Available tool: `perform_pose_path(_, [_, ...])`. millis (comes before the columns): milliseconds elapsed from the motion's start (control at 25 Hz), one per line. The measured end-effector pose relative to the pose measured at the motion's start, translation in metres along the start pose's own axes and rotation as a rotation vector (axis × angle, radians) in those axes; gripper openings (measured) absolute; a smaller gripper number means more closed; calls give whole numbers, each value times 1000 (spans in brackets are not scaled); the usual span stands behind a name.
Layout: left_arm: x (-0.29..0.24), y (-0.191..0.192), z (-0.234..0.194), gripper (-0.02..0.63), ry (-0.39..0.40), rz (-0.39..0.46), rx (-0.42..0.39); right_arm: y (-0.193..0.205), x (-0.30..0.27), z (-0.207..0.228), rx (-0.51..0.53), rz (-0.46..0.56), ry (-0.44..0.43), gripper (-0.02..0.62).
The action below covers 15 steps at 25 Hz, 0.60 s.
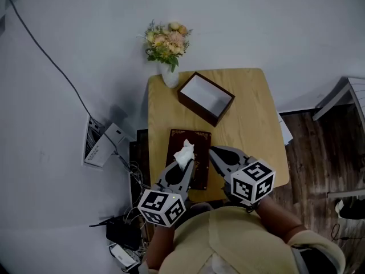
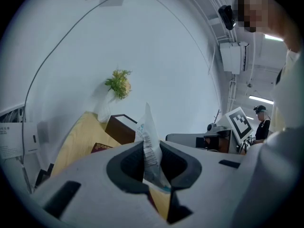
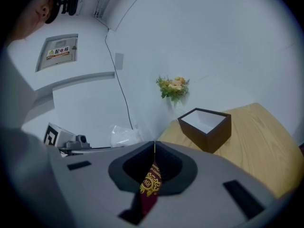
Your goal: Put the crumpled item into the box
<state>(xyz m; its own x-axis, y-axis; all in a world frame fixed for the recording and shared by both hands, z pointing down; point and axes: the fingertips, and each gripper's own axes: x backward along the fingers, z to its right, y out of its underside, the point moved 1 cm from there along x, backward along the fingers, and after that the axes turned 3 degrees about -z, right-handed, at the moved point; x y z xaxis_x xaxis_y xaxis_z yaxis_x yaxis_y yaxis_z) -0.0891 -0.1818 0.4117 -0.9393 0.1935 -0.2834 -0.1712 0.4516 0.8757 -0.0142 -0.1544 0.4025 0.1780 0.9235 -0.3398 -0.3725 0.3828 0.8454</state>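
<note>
- Head view: a wooden table (image 1: 256, 119) stands against a white wall, and the person holding both tools sits at its near edge.
- The left gripper (image 1: 184, 165) is clamped on the crumpled item (image 1: 184, 152), a white, wrinkled wrapper that sticks up out of the tips.
- In the left gripper view the wrapper stands pinched between the two dark pads, with printed lines and a touch of blue on its surface.
- The wrapper hangs over the near half of a flat dark-red piece (image 1: 179, 137) with gold ornament, which lies on the table.
- The box (image 1: 197, 108) sits farther back on the table, well apart from the wrapper. It is dark brown outside and white inside, open at the top and set at an angle to the table edge.
- The white floor of the box is bare.
- A vase (image 1: 170, 76) of flowers (image 1: 167, 43) stands near the box, at the far left corner of the table.
- The right gripper (image 1: 214, 151) hangs just beside the left one, over the right edge of the dark-red piece.
- In the right gripper view its jaws are pressed together with nothing between them. The red piece with its gold crest shows below through the gap behind the pads.
- A dark cable (image 1: 51, 59) runs down the wall at the left.
</note>
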Motion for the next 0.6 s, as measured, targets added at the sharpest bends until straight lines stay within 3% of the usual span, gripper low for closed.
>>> perform_pose_path(600, [-35, -23, -7, 64, 189, -38, -60, -27, 15, 23, -26, 100, 204, 31])
